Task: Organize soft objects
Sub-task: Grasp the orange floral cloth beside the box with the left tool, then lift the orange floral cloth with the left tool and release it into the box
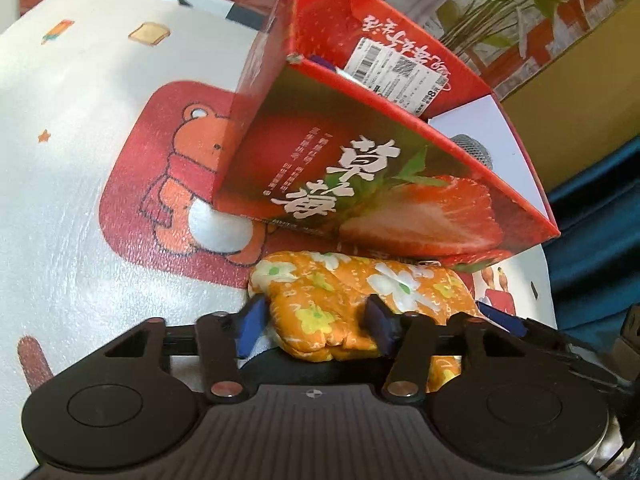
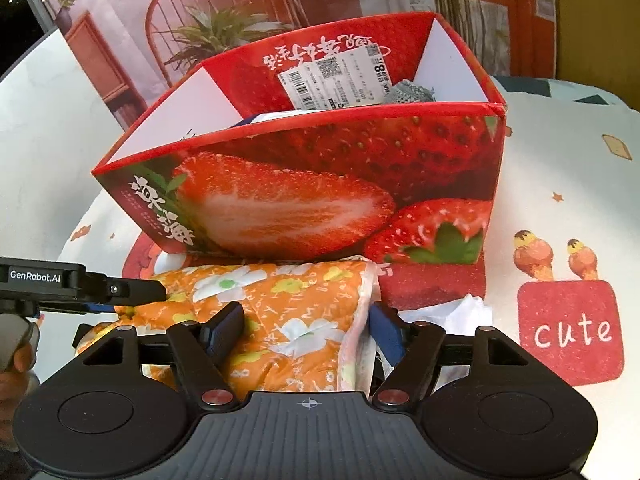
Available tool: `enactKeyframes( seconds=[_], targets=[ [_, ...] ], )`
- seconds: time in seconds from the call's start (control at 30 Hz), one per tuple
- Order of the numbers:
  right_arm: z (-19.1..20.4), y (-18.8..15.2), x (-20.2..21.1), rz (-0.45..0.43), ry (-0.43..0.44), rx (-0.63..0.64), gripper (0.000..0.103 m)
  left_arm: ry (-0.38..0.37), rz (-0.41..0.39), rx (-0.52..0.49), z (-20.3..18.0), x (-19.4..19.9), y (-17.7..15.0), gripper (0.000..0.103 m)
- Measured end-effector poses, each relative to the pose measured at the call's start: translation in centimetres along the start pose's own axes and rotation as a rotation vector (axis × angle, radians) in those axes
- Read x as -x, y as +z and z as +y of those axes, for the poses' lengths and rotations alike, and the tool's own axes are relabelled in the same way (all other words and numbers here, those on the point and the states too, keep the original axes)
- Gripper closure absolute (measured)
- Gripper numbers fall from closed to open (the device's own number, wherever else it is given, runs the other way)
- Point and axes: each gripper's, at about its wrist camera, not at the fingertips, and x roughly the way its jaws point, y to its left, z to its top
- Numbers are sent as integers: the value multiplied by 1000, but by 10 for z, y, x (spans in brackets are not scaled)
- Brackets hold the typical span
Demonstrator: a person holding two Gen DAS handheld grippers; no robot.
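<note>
An orange floral padded cloth [image 1: 340,300] lies folded on the table, right in front of the red strawberry box [image 1: 360,184]. My left gripper [image 1: 316,320] straddles its near end, with both blue pads pressed into the fabric. In the right wrist view the same cloth [image 2: 288,312] lies between the fingers of my right gripper [image 2: 304,330]. That gripper stands open, its right pad at the cloth's white hem and its left finger [image 2: 224,328] resting over the fabric. The left gripper's finger [image 2: 136,290] reaches in from the left onto the cloth.
The open-topped box [image 2: 320,184] holds a grey knitted item [image 2: 408,92] and a labelled flap. A crumpled white cloth [image 2: 448,312] lies by my right finger. The tablecloth [image 1: 80,220] has cartoon prints. A hand [image 2: 16,360] shows at the left edge.
</note>
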Motion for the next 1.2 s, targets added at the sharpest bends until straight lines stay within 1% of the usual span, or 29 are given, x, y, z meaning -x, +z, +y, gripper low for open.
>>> enactKeyframes(
  seconds=[0.03,0.1,0.17,0.23,0.27,0.33,0.37,0.4,0.43,0.47,0.6,0.8,0.87,1.07,1.13,1.2],
  targets=[
    [0,0,0,-1,2,-1,39,6,-8,-18,-2,1,0,57],
    [1,0,-1,-2,8,4,44,12,-25,-60,-8,4,-1,67],
    [1,1,-1,3,19,14,48,24,-41,-112,-14,7,-2,71],
    [0,2,-1,4,25,18,52,26,-48,-130,-17,10,-2,73],
    [-1,3,-1,4,27,13,56,25,-54,-133,-17,11,-2,79],
    [-2,5,2,-7,27,15,66,19,-75,-134,-15,17,0,81],
    [-2,6,5,-13,21,25,78,12,-89,-137,-15,21,0,82],
    [-1,7,8,-21,31,36,80,-7,-109,-143,-17,24,0,82],
    [0,9,11,-28,45,48,82,-8,-128,-158,-19,29,0,83],
    [1,10,14,-35,59,62,86,-5,-143,-174,-22,33,0,83],
    [10,18,28,-78,80,113,88,-4,-192,-219,-32,50,1,84],
    [16,39,61,-167,168,141,89,-80,-281,-208,-30,88,10,84],
    [19,47,71,-198,189,152,89,-95,-309,-210,-32,99,14,84],
    [27,68,85,-259,209,183,89,-106,-357,-244,-53,109,26,84],
    [29,73,89,-278,216,188,89,-110,-392,-257,-58,113,28,84],
    [30,78,92,-299,217,195,89,-113,-408,-270,-62,116,32,84]
  ],
)
